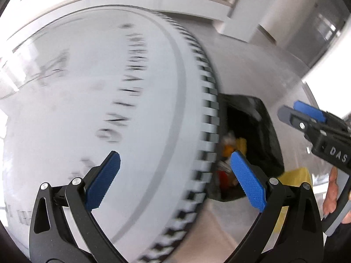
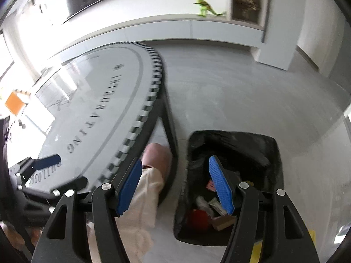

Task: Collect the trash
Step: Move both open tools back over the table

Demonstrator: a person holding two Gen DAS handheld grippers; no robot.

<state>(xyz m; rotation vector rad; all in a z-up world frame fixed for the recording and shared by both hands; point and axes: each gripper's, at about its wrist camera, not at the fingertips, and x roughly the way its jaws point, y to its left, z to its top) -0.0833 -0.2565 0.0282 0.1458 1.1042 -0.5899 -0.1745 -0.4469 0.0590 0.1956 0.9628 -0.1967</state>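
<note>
Both grippers, left (image 1: 175,179) and right (image 2: 175,184), gaped empty; right hung over the bin (image 2: 272,144); left over the counter (image 1: 87,87) beside it.

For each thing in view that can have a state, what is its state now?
Left gripper: open, holding nothing.
Right gripper: open, holding nothing.
Bin: on the floor beside the table, no lid, black liner, trash inside.
Trash: lying in the bin.
Table: upright, top shows no trash.
Toy dinosaur: standing on the far ledge.
</note>
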